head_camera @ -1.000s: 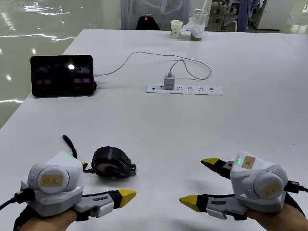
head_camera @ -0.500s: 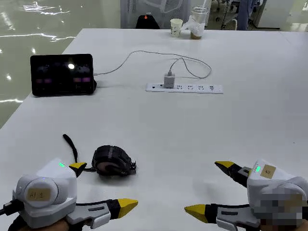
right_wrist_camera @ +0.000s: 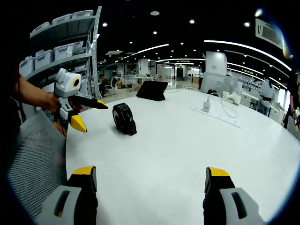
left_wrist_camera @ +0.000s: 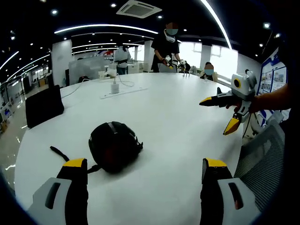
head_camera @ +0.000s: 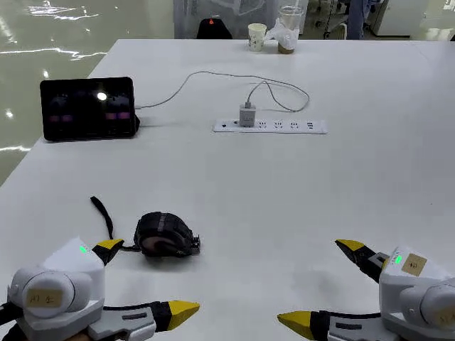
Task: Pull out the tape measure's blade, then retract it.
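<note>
Head view: the tape measure (head_camera: 165, 234) lies parallel to the power strip (head_camera: 270, 126), mouth rightward; left gripper (head_camera: 146, 277) and right gripper (head_camera: 320, 283) gape, empty.

white table (head_camera: 249, 185) | glossy floor (head_camera: 43, 35) | shelf rack (right_wrist_camera: 70, 28) with bins | ceiling strip lights (left_wrist_camera: 108, 27)

A: right cam status?
B: right gripper (right_wrist_camera: 150, 174) jaws spread wide, nothing between them, white table (right_wrist_camera: 178, 154) below.
A: tape measure?
B: black tape measure (right_wrist_camera: 124, 118) sits on the table, well ahead of the jaws. left gripper (right_wrist_camera: 91, 115) near it on the left, jaws parted, not touching.
A: background?
B: tablet (right_wrist_camera: 152, 90) and power strip (right_wrist_camera: 216, 115) further back.
</note>
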`<state>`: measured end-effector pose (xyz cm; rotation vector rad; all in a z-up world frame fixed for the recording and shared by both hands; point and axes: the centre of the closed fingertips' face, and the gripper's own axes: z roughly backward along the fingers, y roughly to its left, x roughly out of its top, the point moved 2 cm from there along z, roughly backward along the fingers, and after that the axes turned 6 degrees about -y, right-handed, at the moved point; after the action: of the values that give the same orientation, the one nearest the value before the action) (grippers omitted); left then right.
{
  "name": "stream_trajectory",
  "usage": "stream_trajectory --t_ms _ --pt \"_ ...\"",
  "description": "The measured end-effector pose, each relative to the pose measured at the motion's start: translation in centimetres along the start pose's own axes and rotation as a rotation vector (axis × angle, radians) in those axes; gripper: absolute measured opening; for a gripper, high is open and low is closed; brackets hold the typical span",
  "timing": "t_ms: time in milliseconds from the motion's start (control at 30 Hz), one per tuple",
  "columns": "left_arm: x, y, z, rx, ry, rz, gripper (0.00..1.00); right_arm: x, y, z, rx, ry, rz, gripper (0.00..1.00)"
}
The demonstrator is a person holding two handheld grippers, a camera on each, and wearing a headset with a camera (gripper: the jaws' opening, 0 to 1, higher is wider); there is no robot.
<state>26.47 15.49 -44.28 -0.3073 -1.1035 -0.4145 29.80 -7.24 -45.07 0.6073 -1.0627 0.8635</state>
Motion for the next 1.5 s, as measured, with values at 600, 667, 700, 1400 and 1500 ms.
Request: stream_trajectory --t_ms 600,667,700,1400,1500 --pt "0.0 -0.4 0.8 -0.011 -0.025 -0.032 0.99 -0.2 0.5 1.3 -0.018 -0.027 -0.021 0.99" --pt "-0.1 -0.4 0.9 -0.014 -0.026 -0.03 0.99 -0.2 0.5 1.4 -0.017 -0.025 -0.018 0.99" --pt "-0.1 -0.4 0.9 -0.015 -0.025 -0.031 0.99 -0.1 0.5 1.4 -0.017 -0.027 -0.018 0.99" --pt "0.0 -0.2 1.6 -0.016 -0.023 -0.018 0.99 0.2 0.2 1.6 -0.018 -0.028 -0.012 0.99" --pt "0.0 -0.2 1.6 -0.019 -0.024 -0.012 0.99 0.2 0.2 1.7 -0.02 -0.028 -0.013 0.99"
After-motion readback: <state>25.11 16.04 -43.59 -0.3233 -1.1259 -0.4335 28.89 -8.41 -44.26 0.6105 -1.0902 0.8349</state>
